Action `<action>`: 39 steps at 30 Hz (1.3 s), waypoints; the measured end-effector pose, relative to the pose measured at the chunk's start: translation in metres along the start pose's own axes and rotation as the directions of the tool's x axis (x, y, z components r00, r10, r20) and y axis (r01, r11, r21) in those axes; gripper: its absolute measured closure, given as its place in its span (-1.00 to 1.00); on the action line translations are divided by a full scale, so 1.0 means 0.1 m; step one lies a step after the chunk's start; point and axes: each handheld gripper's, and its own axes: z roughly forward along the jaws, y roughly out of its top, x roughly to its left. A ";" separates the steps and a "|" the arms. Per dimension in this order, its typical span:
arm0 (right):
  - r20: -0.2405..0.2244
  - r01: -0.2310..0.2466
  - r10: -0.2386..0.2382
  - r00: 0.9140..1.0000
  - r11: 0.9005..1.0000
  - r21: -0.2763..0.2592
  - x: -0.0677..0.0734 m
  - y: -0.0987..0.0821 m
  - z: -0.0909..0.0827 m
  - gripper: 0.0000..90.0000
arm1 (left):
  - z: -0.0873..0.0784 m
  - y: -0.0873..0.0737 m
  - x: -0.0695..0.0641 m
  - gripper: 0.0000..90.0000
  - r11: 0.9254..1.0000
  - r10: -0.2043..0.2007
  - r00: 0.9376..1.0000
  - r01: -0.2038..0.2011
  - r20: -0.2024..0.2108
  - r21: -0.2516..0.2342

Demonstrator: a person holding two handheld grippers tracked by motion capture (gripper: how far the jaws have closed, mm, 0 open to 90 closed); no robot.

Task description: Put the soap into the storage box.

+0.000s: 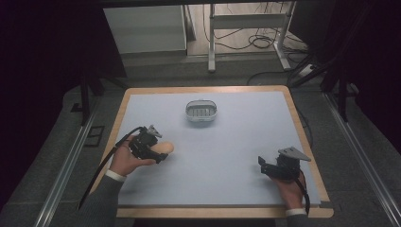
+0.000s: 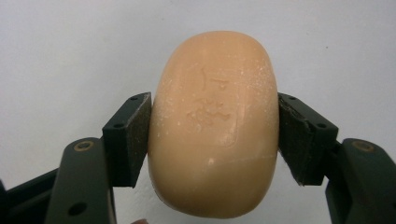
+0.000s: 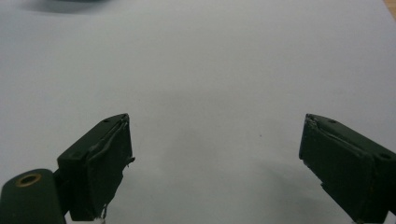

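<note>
A peach-coloured oval bar of soap (image 2: 215,121) with an embossed stamp sits between the pads of my left gripper (image 2: 215,135), which is shut on its two long sides. In the high view the soap (image 1: 165,148) pokes out to the right of the left gripper (image 1: 158,152) at the table's left front. My right gripper (image 3: 215,158) stands open over bare mat with nothing between its fingers; from above the right gripper (image 1: 262,165) rests near the front right. A small grey oval soap dish (image 1: 201,111) sits at the middle back of the mat.
A pale blue mat (image 1: 227,142) covers the wooden table (image 1: 295,118). Beyond the far edge stand a white cabinet (image 1: 146,28) and a metal frame with cables (image 1: 250,33) on the floor.
</note>
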 end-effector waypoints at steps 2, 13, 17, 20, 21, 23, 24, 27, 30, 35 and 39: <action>0.000 0.000 0.000 1.000 1.000 0.000 0.00 0.00 0.00 -0.78 | 0.00 0.02 0.01 -0.27 1.000 0.000 1.000 0.000 -0.003 -0.001; 0.001 0.001 -0.001 1.000 1.000 0.001 0.00 0.00 0.00 -0.78 | 0.00 0.09 0.05 -0.27 1.000 -0.002 1.000 0.002 -0.001 -0.005; 0.001 0.002 -0.002 1.000 1.000 0.004 0.00 0.00 0.00 -0.78 | 0.00 0.10 0.07 -0.27 1.000 -0.008 1.000 0.008 -0.003 -0.009; 0.002 0.002 -0.002 1.000 1.000 0.004 0.00 0.00 0.00 -0.78 | 0.01 0.13 0.09 -0.27 1.000 -0.009 1.000 0.009 0.000 -0.007; 0.002 0.002 -0.002 1.000 1.000 0.004 0.00 0.00 0.00 -0.78 | 0.01 0.13 0.09 -0.27 1.000 -0.009 1.000 0.009 0.000 -0.007; 0.002 0.003 -0.003 1.000 1.000 0.005 0.00 0.00 0.00 -0.78 | 0.02 0.15 0.09 -0.27 1.000 -0.012 1.000 0.012 -0.002 -0.006; 0.002 0.003 -0.003 1.000 1.000 0.006 0.00 0.00 0.00 -0.78 | 0.02 0.16 0.10 -0.27 1.000 -0.010 1.000 0.010 0.000 -0.006; 0.005 -0.005 0.005 1.000 1.000 0.016 0.00 0.01 0.01 -0.78 | 0.03 0.19 0.12 -0.27 1.000 -0.011 1.000 0.011 -0.002 -0.003; 0.006 -0.004 0.004 1.000 1.000 0.015 0.00 0.01 0.01 -0.78 | 0.04 0.21 0.14 -0.27 1.000 -0.017 1.000 0.017 -0.006 -0.006; 0.007 -0.006 0.005 1.000 1.000 0.014 0.00 0.01 0.01 -0.78 | 0.06 0.24 0.17 -0.27 1.000 -0.027 1.000 0.027 -0.005 -0.012; 0.006 -0.004 0.004 1.000 1.000 0.013 0.00 0.00 0.01 -0.78 | 0.06 0.26 0.20 -0.27 0.999 -0.031 0.999 0.031 -0.010 -0.012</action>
